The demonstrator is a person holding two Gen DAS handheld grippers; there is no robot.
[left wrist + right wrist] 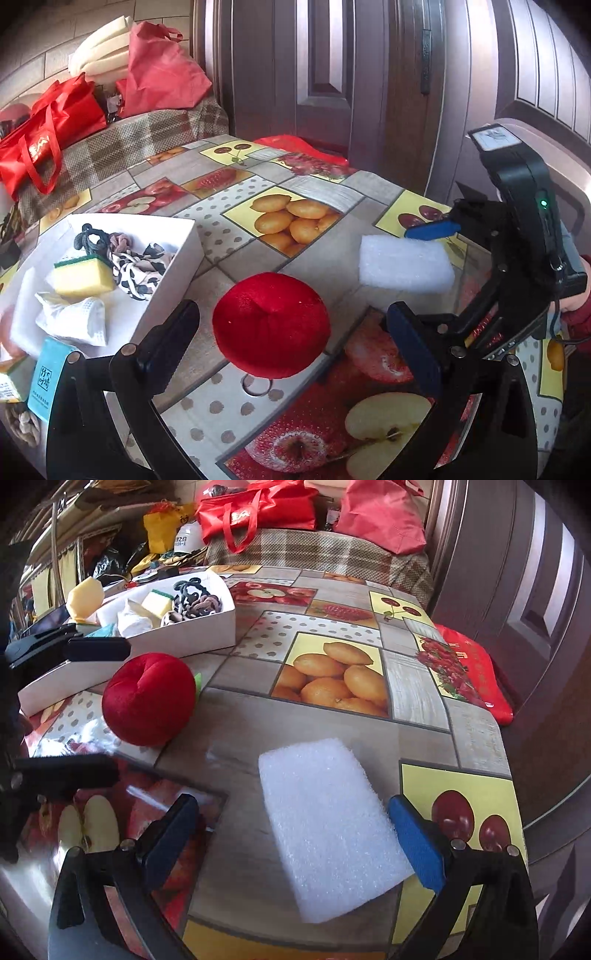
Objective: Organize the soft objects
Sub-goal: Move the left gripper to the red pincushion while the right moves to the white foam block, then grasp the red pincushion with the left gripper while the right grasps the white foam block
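fruit-print tablecloth (236,229): left gripper (291,332) spread wide around red plush apple (269,325); right gripper (295,834) spread wide around white foam block (325,823).

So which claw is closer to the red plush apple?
Left. The left claw is open around the red plush apple, one finger on each side. The right claw is farther off, open over the white foam block.
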